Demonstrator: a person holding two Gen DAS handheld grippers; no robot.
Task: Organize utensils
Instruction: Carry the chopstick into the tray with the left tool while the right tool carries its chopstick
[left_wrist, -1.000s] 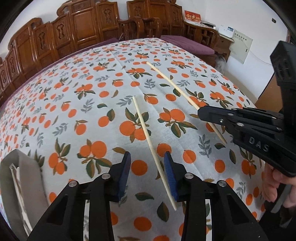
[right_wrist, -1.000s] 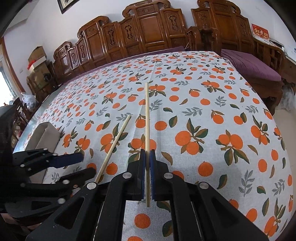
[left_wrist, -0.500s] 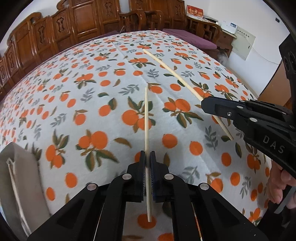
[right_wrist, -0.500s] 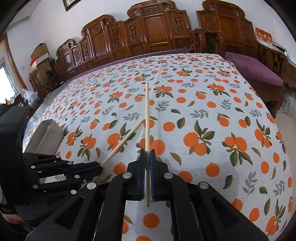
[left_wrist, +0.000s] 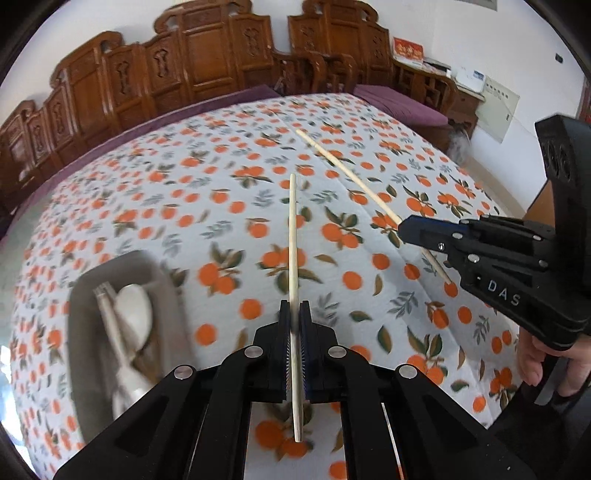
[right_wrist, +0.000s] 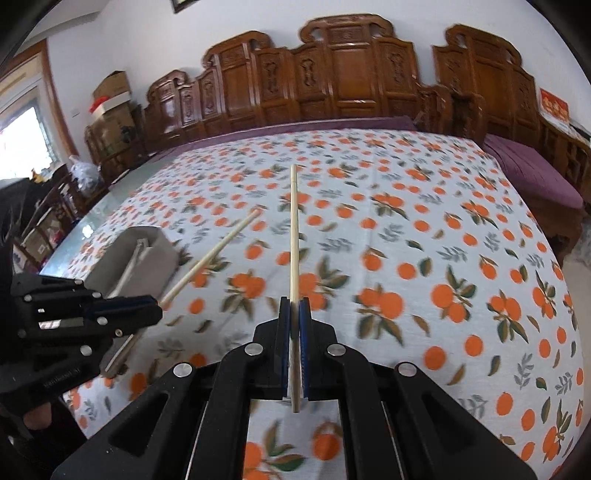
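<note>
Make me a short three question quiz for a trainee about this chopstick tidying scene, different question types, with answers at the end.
1. True or false: the left gripper is shut on a chopstick.
2. What does the right gripper hold? A) a spoon B) a second chopstick C) nothing
3. Fill in: the grey tray on the tablecloth already holds a white ____.

Key: 1 true. 2 B. 3 spoon.
</note>
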